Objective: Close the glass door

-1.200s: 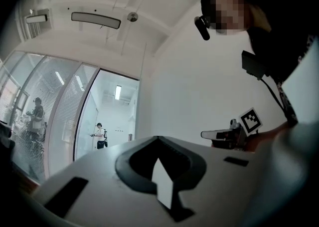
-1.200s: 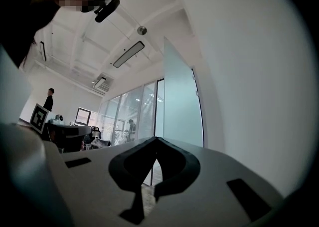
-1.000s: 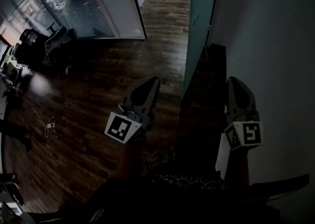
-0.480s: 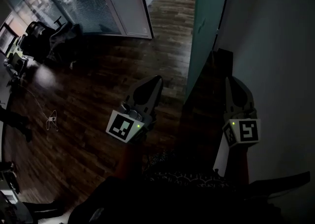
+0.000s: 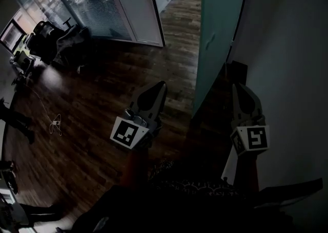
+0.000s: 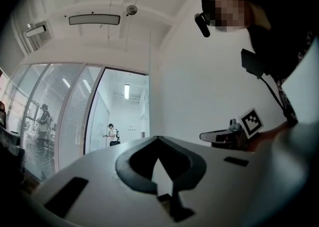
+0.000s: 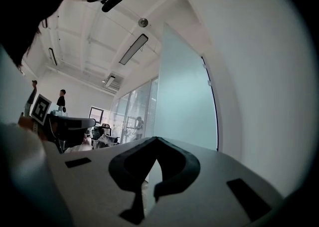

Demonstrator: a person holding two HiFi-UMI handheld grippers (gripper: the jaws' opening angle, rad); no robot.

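Head view: left gripper (image 5: 160,84) sits low centre, marker cube (image 5: 128,132) on its near end, nose pointing up-frame over the dark wooden floor (image 5: 92,104). Right gripper (image 5: 237,86) sits lower right, nose in the dark strip between the glass door (image 5: 220,32) and the white wall (image 5: 292,47)

Left gripper view: jaws fully together, tips meeting at the point. Only the bare wall shows through the loop behind the tips, so nothing is gripped and nothing touched

Right gripper view: same state, jaws pinched closed tip to tip and empty. The pale door panel shows through the loop, but it stands ahead of the tips and clear of them. No contact with the door from either tool in any view

Door position: frosted teal panel, upper centre-right in the head view, its near bottom corner just up-frame and left of the right gripper's nose. It runs away from the camera close alongside the white wall. In the right gripper view it fills the centre, with a dark edge line on its right side next to the wall

Further out: glass partition with blinds (image 5: 102,1) upper left, office chairs (image 5: 51,37) at the left edge in front of it. In the left gripper view a distant person (image 6: 110,133) stands in a bright corridor at left centre
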